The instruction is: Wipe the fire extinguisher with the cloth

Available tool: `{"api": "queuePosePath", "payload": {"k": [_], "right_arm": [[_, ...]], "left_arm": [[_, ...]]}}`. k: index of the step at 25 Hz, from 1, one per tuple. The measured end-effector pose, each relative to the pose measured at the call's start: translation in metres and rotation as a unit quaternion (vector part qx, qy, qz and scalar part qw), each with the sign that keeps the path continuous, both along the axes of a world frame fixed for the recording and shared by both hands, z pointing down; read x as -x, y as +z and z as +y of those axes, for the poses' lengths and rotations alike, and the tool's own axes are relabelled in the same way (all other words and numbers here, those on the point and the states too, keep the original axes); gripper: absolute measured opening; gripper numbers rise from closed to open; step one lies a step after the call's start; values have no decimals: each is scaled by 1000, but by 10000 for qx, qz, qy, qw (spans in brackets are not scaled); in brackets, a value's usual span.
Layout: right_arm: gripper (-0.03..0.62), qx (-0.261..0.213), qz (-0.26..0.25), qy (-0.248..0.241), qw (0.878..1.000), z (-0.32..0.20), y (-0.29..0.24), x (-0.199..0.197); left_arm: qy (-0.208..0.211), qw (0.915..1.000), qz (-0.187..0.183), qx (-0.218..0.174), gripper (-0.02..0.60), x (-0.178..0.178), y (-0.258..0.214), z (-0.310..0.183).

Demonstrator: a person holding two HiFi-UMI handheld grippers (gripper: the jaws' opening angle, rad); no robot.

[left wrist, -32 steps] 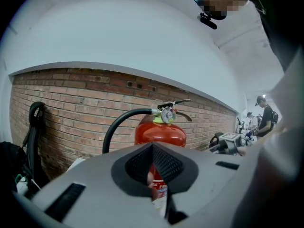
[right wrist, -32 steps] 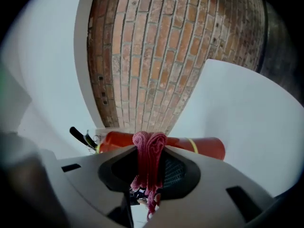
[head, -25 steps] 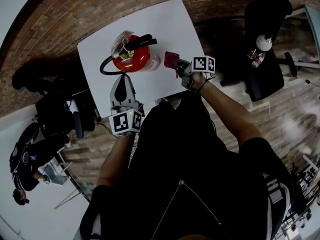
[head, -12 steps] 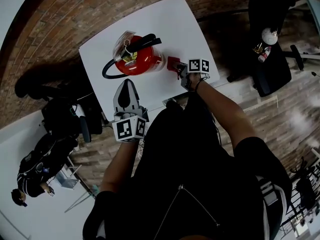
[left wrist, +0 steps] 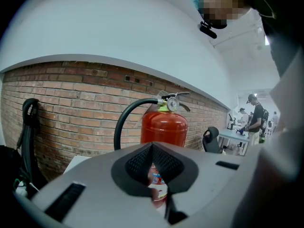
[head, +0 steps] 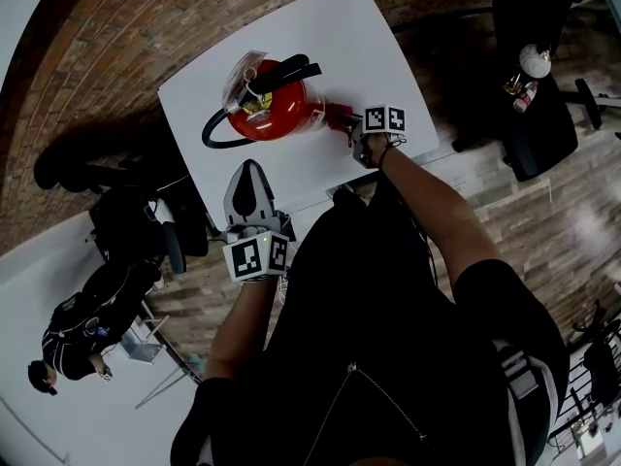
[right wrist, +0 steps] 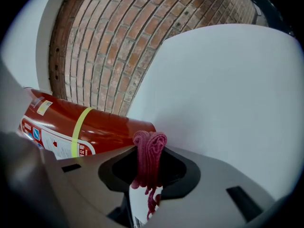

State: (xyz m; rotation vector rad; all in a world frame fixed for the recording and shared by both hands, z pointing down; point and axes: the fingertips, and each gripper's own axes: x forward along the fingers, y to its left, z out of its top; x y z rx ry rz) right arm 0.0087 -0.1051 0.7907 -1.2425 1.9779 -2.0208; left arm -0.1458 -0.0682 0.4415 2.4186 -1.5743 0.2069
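Cloth at extinguisher shell.
Left gripper (head: 248, 171), jaws pressed together on nothing, hangs short of the fire extinguisher (head: 277, 107) on the table (head: 340, 37); right gripper (head: 353, 130) pinches the cloth (head: 339, 116) just beside its shell. A good wipe needs firm contact and steady strokes.

The fire extinguisher (head: 277, 110) stands on the tabletop (head: 359, 37), with the cloth (head: 340, 116) in my right claw (head: 347, 126) at its right side. My left claw (head: 247, 168) hangs before it, apart.
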Motion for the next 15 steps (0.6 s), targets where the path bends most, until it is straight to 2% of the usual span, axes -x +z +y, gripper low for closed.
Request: {"api": "queuePosePath", "payload": {"k": [7, 15], "right_arm": [[120, 23, -127, 232, 9996, 0, 1, 0], [120, -44, -388, 393, 9985, 1, -28, 2]], "left_arm": [[-61, 10000, -26, -30, 8, 5, -1, 2], [-37, 9999, -26, -109, 8, 2, -7, -2]]}}
